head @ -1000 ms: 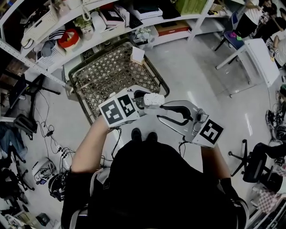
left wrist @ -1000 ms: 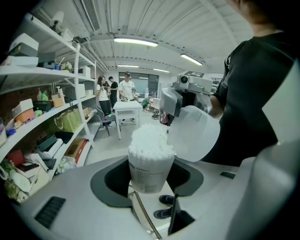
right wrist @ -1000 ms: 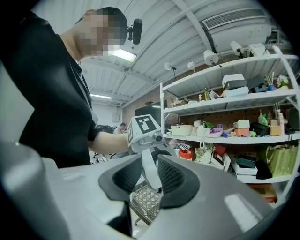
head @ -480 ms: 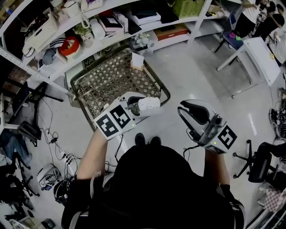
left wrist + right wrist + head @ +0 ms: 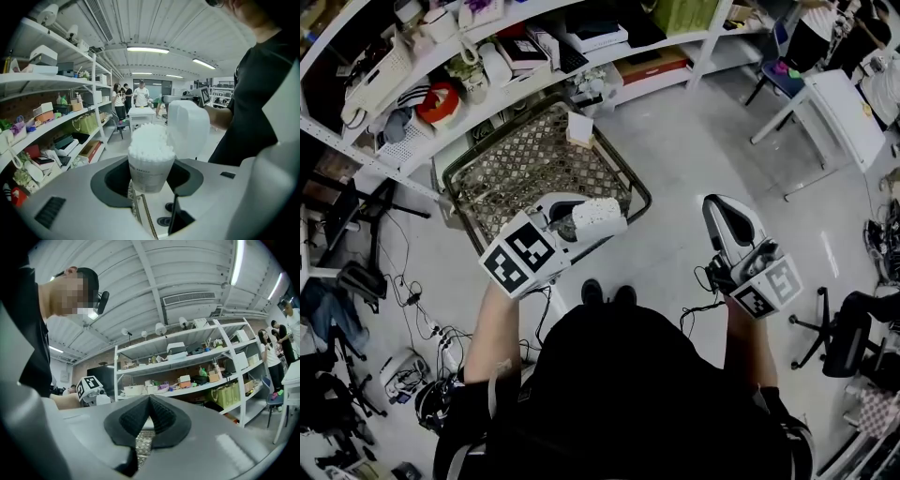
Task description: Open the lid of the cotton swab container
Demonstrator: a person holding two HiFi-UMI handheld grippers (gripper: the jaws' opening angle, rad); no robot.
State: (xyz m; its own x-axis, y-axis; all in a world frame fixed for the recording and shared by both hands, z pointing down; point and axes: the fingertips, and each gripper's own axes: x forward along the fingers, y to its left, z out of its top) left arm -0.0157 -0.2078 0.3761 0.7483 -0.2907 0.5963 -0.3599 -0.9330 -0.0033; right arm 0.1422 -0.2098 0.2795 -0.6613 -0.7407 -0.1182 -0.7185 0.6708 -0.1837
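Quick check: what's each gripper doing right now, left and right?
Left gripper: closed on the cotton swab container, lid flipped open.
Right gripper: jaws just closed, shut, nothing between them.

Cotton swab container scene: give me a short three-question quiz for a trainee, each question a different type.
1. True or false: the lid of the cotton swab container is shut.
2. Which gripper holds the container: A, the left gripper; B, the right gripper; C, neither?
3. Fill in: the right gripper's jaws are ____.
Key: 1 false, the lid stands flipped open beside the swabs. 2 A. 3 shut; they have just been closing, with nothing between them.
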